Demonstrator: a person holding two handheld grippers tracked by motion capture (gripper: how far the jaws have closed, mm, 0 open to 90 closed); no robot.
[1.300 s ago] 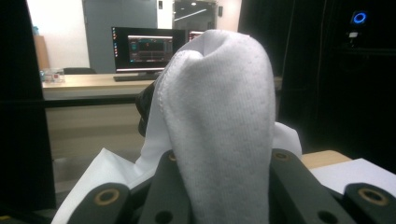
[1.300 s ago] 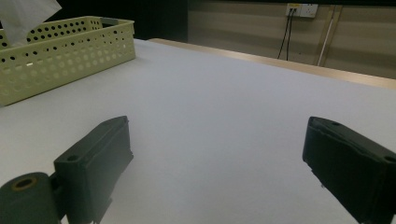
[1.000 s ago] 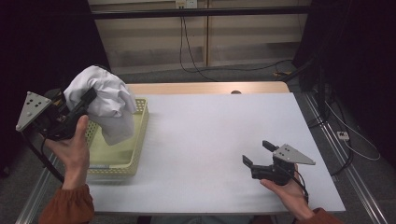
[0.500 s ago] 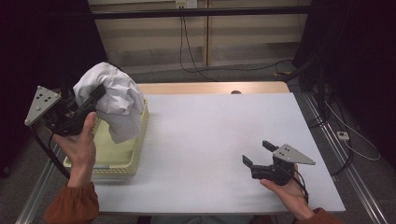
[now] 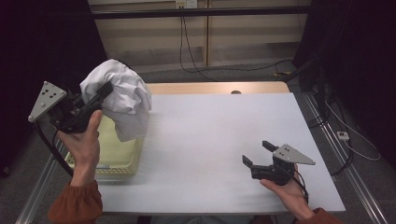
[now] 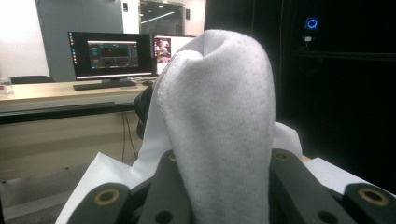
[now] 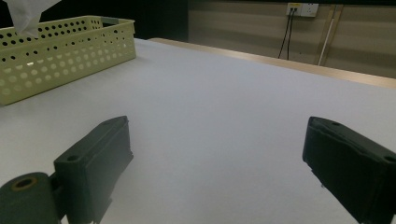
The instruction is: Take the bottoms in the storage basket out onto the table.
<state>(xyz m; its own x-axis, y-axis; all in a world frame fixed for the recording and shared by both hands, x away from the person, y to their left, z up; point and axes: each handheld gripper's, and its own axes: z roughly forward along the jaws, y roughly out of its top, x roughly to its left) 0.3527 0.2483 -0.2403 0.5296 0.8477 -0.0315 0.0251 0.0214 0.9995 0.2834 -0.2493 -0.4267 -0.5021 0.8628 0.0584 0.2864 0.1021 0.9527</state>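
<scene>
white cloth (image 5: pixel 122 97) hides left tool's tips

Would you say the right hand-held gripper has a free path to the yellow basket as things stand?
Probably yes: the right hand-held gripper is open, and bare table lies between it and the yellow basket.

White knit cloth (image 6: pixel 219 116) w/ dimpled texture; perforated yellow plastic basket (image 7: pixel 60 46); matt white table (image 5: pixel 219 135).
</scene>
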